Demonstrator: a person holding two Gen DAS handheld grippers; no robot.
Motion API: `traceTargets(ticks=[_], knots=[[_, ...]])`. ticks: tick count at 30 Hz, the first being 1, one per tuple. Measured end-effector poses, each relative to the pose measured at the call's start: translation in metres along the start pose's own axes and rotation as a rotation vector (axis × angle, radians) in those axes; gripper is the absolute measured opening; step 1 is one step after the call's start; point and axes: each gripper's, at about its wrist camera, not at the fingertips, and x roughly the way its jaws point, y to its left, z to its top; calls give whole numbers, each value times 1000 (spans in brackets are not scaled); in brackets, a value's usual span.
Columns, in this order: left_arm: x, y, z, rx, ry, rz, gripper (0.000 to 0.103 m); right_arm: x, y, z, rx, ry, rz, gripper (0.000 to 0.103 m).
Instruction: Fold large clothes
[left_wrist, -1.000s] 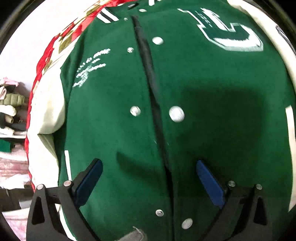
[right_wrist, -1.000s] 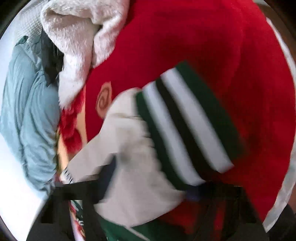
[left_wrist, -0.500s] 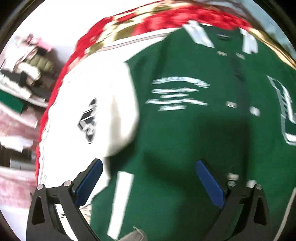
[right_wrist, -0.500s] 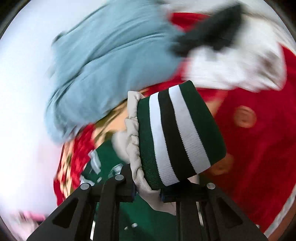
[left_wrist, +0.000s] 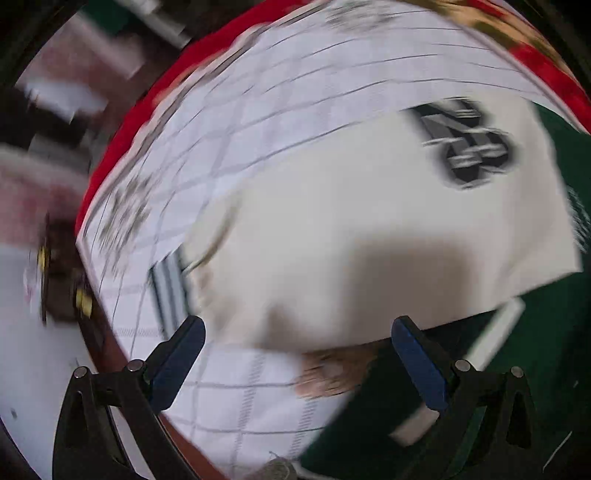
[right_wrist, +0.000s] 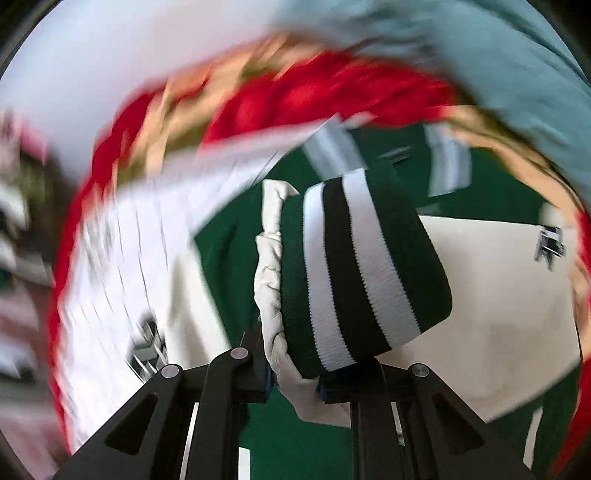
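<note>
Background: a white checked sheet (left_wrist: 280, 122) over a red patterned blanket (right_wrist: 325, 92), both blurred.

Item: jacket (right_wrist: 229, 236), green body, cream sleeves, lying spread on the sheet.

Cuff (right_wrist: 362, 273), green with white and black stripes: lifted above the jacket body, gathered sleeve end beside it. My right gripper (right_wrist: 293, 384) has its jaws clamped on the sleeve just behind this cuff.

Other sleeve (left_wrist: 388, 229), cream with a dark patch: lying flat on the sheet. My left gripper (left_wrist: 295, 362) hangs over it, jaws wide apart, nothing between them.

Step in hand, as I judge it: carrying the held sleeve across onto the jacket front. To do it well I would keep the clamp firm, lay the sleeve flat and straight across the chest without twisting it, and let go only once the cuff rests on the body. The free left gripper could steady the shoulder so the jacket does not drag.

Outward: a pale blue garment (right_wrist: 498, 55) beyond the blanket; cluttered shapes at the left edges, too smeared to name.

Not readable: the brownish patch (left_wrist: 332, 369) under the left jaws, the jacket's hem, and the patch's design.
</note>
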Motion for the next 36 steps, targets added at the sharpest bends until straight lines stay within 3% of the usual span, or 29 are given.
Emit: traceTargets(ticks=[3, 5, 7, 8, 11, 14, 16, 17, 19, 21, 25, 30, 32, 33, 36], knots=[[21, 37, -10, -91, 79, -22, 103, 56, 32, -9, -89, 195, 67, 28], [36, 58, -14, -164, 131, -81, 103, 56, 27, -23, -82, 201, 142, 44], [50, 74, -13, -228, 167, -150, 103, 34, 17, -34, -73, 163, 240, 78], [56, 78, -12, -257, 182, -183, 103, 25, 10, -39, -62, 158, 279, 80], [83, 95, -5, -383, 219, -295, 103, -6, -22, -61, -18, 143, 320, 80], [106, 113, 7, -532, 214, -372, 102, -23, -59, -82, 49, 159, 264, 80], [115, 123, 19, -605, 182, -385, 93, -27, -76, -92, 88, 174, 237, 80], [117, 129, 28, -632, 147, -370, 87, -27, -87, -100, 112, 183, 212, 80], [115, 134, 43, -634, 91, -326, 47, -26, -100, -111, 142, 194, 183, 80], [113, 139, 64, -620, 20, -279, 30, -28, -109, -115, 157, 199, 155, 80], [123, 150, 125, -585, -56, -230, 29, -18, -99, -113, 144, 212, 151, 80], [138, 143, 225, -454, -122, -193, 35, 9, -30, -84, 78, 189, 186, 79], [133, 136, 252, -387, -151, -188, 35, 31, -3, -72, 82, 192, 227, 59], [128, 136, 258, -343, -169, -186, 34, 48, 10, -70, 92, 214, 229, 38], [107, 134, 261, -266, -230, -190, 37, 87, 42, -66, 82, 272, 154, 38]])
